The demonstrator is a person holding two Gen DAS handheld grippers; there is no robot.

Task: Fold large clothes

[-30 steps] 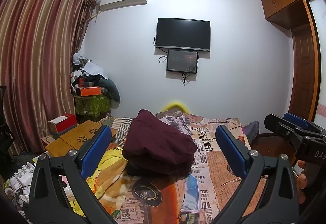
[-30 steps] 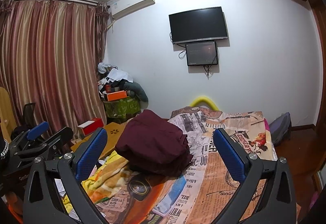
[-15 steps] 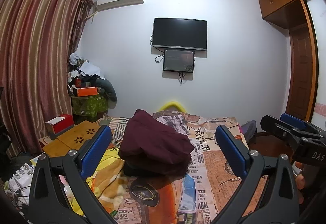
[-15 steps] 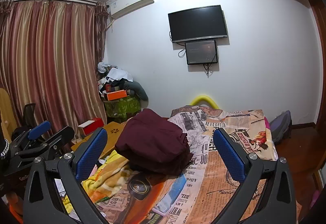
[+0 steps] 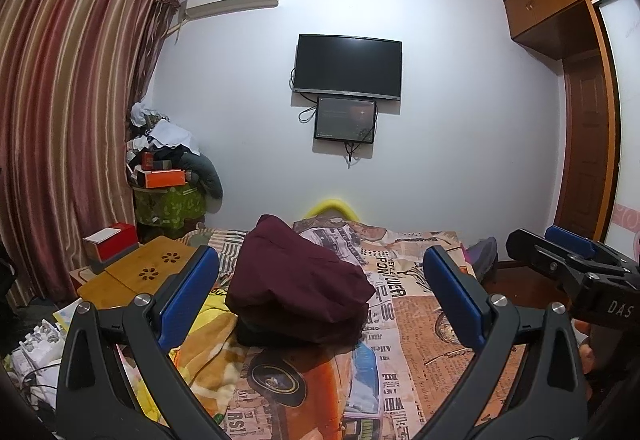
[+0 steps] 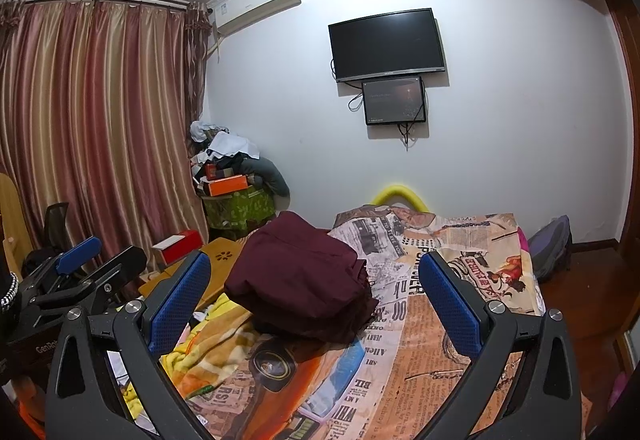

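**Folded maroon garment left on the bed, both grippers held back**

The maroon garment (image 5: 298,292) lay as a thick, layered bundle on the bed (image 5: 424,332), toward the left half of the newspaper-print cover and near the yellow blanket (image 5: 208,356). It looked already folded: its edges were stacked on the right side in the right wrist view, and nothing trailed loose from it.

The left gripper (image 5: 320,300) had its fingers spread wide, holding nothing, and the bundle showed in the gap between them but well beyond their tips. The right gripper (image 6: 316,300) was the same: fingers spread, empty, raised clear of the cloth.

Compared with a second before, very little had changed. The bundle kept its shape and its place on the bed. In the left wrist view the television (image 5: 347,66) and the room sat slightly lower in the frame, so that gripper had tipped up or lifted a little; the right wrist view was almost the same as before. Neither gripper had closed in on the cloth.

Judged from this, the folding of this garment seemed finished, and the grippers were idling or drawing off. If more clothes remain, the next step would probably be fetching another piece.
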